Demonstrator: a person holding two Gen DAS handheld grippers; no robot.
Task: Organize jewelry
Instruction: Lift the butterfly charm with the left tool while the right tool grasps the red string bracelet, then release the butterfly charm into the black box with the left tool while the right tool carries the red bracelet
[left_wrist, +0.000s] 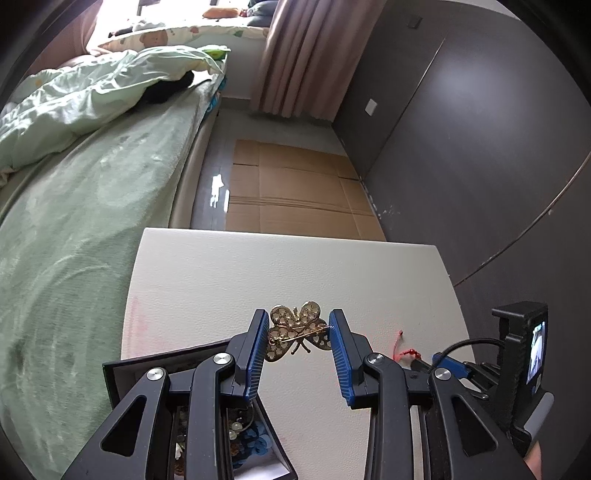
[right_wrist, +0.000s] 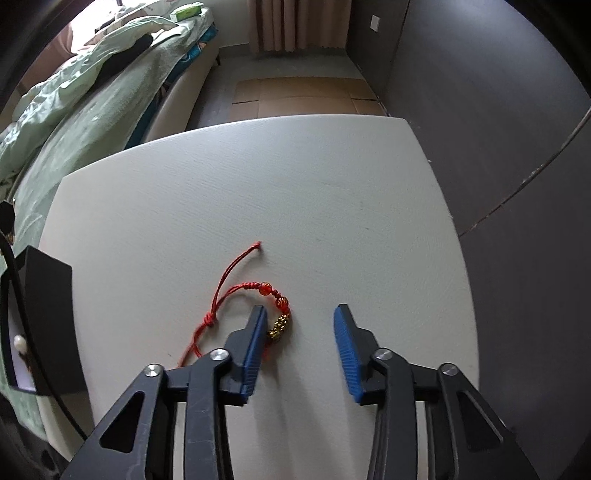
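A gold butterfly brooch (left_wrist: 297, 332) sits between the blue pads of my left gripper (left_wrist: 298, 334), which is shut on it and holds it above the white table (left_wrist: 288, 273). A black jewelry box (left_wrist: 207, 424) with beads inside lies open below the left fingers; it also shows in the right wrist view (right_wrist: 44, 325). A red cord bracelet (right_wrist: 255, 306) with red and gold beads lies on the table. My right gripper (right_wrist: 300, 321) is open, its left finger (right_wrist: 255, 332) over the bracelet's gold bead. The bracelet's cord end shows in the left wrist view (left_wrist: 400, 345).
A bed with green bedding (left_wrist: 74, 221) stands left of the table. Flat cardboard (left_wrist: 295, 192) lies on the floor beyond the table. A dark wall (left_wrist: 480, 147) runs along the right. The right gripper's body and camera (left_wrist: 517, 362) are at the left view's right edge.
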